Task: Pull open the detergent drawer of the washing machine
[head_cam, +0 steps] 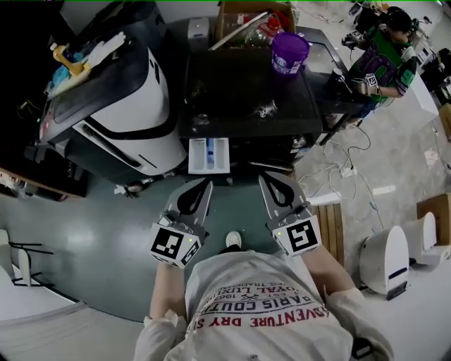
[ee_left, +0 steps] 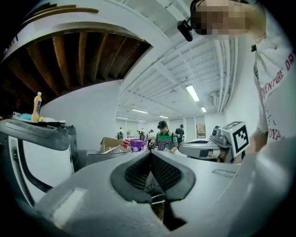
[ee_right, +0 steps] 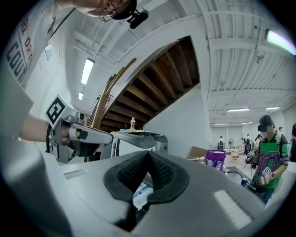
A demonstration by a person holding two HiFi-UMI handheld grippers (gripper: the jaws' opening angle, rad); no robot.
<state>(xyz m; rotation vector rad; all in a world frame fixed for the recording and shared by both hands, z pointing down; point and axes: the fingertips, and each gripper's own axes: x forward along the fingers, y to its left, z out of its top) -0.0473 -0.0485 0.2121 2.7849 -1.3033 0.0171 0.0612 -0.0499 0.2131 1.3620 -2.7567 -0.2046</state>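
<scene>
The washing machine (head_cam: 246, 95) has a black top and stands straight ahead in the head view. Its detergent drawer (head_cam: 209, 155) sticks out of the front at the left, white with a blue insert. My left gripper (head_cam: 207, 185) is shut and empty, its tips just below the drawer's front and apart from it. My right gripper (head_cam: 263, 178) is shut too, with nothing in it, level with the left one and to the drawer's right. In the left gripper view the pads (ee_left: 138, 172) meet at the tip. A strip of the drawer (ee_right: 138, 190) shows behind the right gripper's closed pads (ee_right: 162, 172).
A purple bucket (head_cam: 289, 51) and a cardboard box (head_cam: 246, 21) sit on the machine's top. A white and black appliance (head_cam: 120, 106) stands at the left. A person (head_cam: 384, 60) works at the back right. Cables (head_cam: 349, 166) lie on the floor, and a white bin (head_cam: 387, 257) stands right.
</scene>
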